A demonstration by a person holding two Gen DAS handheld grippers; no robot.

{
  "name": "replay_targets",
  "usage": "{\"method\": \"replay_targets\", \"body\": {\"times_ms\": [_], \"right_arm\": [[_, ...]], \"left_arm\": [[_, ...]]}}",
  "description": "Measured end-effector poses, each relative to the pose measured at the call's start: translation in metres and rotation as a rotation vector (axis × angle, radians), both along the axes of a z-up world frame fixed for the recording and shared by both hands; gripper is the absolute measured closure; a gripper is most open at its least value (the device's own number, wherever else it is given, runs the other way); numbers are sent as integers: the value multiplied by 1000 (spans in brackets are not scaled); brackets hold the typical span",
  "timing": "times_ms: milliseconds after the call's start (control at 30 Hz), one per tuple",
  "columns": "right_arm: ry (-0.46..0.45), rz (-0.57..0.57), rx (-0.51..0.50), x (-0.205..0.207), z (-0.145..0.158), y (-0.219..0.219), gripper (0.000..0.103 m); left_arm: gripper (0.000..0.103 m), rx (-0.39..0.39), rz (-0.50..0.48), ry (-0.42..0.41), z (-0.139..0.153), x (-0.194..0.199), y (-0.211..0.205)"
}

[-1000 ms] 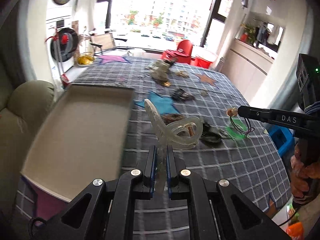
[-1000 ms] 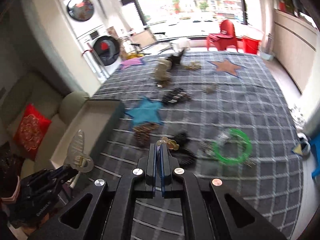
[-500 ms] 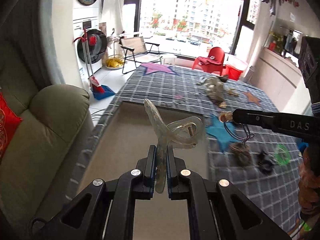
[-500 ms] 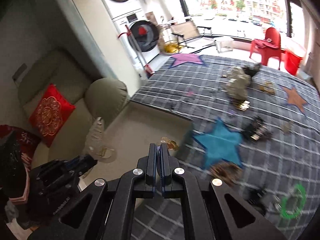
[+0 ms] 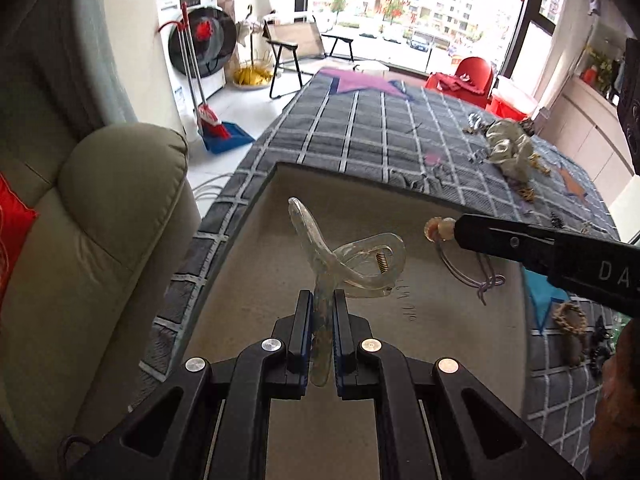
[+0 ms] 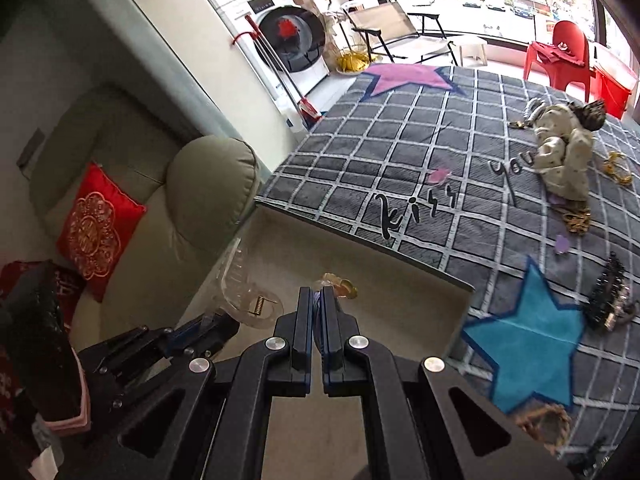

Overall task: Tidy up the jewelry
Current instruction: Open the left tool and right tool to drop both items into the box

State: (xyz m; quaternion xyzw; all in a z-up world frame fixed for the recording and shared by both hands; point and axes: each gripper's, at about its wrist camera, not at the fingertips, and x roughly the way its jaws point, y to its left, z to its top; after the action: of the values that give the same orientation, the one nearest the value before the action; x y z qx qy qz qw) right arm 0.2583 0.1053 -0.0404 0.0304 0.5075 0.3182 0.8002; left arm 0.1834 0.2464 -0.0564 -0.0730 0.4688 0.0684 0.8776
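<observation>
My left gripper (image 5: 321,300) is shut on a clear plastic hair claw clip (image 5: 344,256) and holds it above the open beige box (image 5: 360,200). My right gripper (image 6: 318,300) is shut on a beaded cord bracelet (image 6: 340,282), also above the box (image 6: 360,252). In the left wrist view the right gripper (image 5: 456,229) comes in from the right with the bracelet's beads (image 5: 438,229) at its tip and its purple cord (image 5: 476,276) hanging in a loop. The clip (image 6: 244,288) and left gripper (image 6: 200,330) show at lower left in the right wrist view.
The box sits at the left edge of a grey checked cloth (image 6: 440,152) with coloured stars. Loose items lie on it: a cream scrunchie (image 6: 564,160), gold chains (image 6: 578,218), a dark hair clip (image 6: 608,296), a braided bracelet (image 5: 568,318). A beige sofa (image 5: 100,240) stands left.
Both grippers have moved left from over the cloth to above the box, each still holding its item. The box now fills the lower middle of both views.
</observation>
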Motion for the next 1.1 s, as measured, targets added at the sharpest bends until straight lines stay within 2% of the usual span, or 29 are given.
{"method": "replay_targets", "body": {"times_ms": [467,633,700,767,800,1100], "right_arm": [[104,-14,-29,12,-40,2,99],[128,-20,-13,14,-38,-2,97],[126,-36,12,14,-31,-10,86],[108,-55,34,13,-23,-18,51],[90,-63,46,12,-16,-23,47],[34,-108,62,-8,12,-56,46]], "left_arm": [[91,72,15,39,-10,5,-6],[91,94,17,43,-9,3,-6],[91,87,22,45,-8,2,-6],[91,81,23,42,-7,1,-5],[91,78,21,39,-6,0,-5],[90,80,-5,40,-4,-3,-16]]}}
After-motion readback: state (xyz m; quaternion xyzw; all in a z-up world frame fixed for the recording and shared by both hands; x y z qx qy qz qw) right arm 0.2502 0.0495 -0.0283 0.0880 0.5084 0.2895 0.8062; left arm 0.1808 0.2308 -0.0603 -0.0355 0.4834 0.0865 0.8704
